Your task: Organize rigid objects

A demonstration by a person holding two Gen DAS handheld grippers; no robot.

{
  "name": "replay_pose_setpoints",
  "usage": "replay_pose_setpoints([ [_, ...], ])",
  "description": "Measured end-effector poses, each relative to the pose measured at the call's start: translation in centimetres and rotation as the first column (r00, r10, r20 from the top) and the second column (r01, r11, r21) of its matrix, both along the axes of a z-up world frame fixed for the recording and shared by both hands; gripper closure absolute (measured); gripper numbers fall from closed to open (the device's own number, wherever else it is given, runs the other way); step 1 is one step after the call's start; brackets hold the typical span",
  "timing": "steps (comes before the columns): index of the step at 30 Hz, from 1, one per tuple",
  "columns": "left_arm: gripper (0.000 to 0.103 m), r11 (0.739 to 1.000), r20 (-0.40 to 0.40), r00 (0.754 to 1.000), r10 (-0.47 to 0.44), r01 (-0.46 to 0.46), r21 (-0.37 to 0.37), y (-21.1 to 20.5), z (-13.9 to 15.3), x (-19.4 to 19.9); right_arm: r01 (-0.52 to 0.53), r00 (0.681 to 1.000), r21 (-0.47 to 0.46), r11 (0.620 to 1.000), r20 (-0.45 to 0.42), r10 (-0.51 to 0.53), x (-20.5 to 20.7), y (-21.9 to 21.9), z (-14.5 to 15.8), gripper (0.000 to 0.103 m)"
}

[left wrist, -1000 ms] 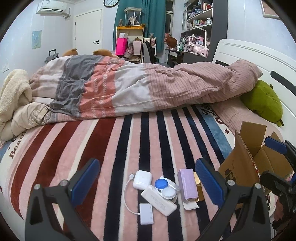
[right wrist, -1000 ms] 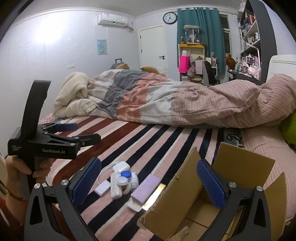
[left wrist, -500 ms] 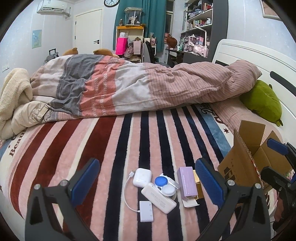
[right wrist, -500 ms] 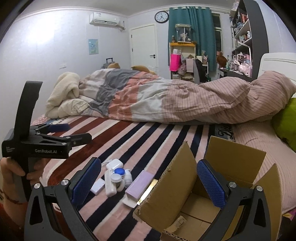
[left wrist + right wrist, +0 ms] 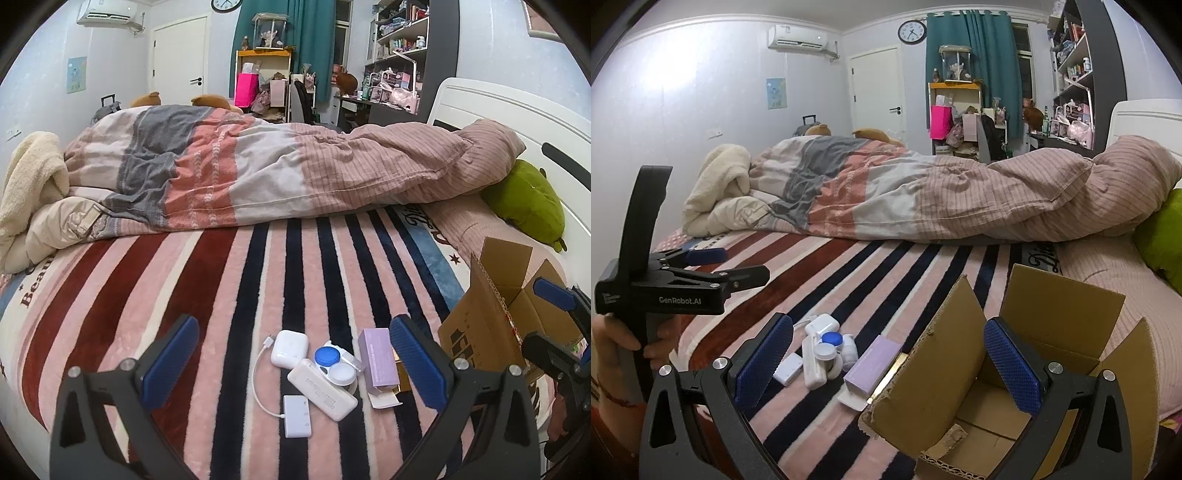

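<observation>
Striped bed (image 5: 221, 295) bears cardboard box (image 5: 1015, 369), duvet (image 5: 295, 173), apparently chargers (image 5: 321, 384)

A rumpled duvet (image 5: 295, 173) in grey, coral, white and pink lies across the striped blanket (image 5: 207, 280), with a cream fleece (image 5: 29, 173) bunched at its left end and a green plush (image 5: 524, 203) by the white headboard (image 5: 517, 110). Behind stand a white door (image 5: 877, 88), a teal curtain (image 5: 967, 55), a wall clock (image 5: 911, 32), an air conditioner (image 5: 798, 37) and crowded shelves (image 5: 399, 55), plus a pink bag (image 5: 246, 88).
</observation>
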State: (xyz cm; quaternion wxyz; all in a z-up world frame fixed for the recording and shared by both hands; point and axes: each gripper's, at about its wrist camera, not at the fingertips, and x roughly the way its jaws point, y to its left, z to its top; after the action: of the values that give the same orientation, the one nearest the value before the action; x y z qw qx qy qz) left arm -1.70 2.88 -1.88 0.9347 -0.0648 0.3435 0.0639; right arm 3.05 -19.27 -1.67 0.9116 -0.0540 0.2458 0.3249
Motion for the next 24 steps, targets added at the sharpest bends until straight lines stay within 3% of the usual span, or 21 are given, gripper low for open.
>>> replay_pose_setpoints([
  [19, 0.001, 1.0, -0.004, 1.0, 0.004, -0.004, 0.009, 0.1, 0.0, -0.1, -0.005, 1.0, 0.002, 1.0, -0.012, 0.005, -0.1, -0.1, -0.5, 0.0],
  [24, 0.001, 1.0, -0.019, 1.0, -0.018, 0.018, 0.003, 0.6, -0.1, -0.4, -0.013, 0.998, -0.038, 0.999, 0.053, 0.015, -1.2, 0.7, -0.1, 0.004],
])
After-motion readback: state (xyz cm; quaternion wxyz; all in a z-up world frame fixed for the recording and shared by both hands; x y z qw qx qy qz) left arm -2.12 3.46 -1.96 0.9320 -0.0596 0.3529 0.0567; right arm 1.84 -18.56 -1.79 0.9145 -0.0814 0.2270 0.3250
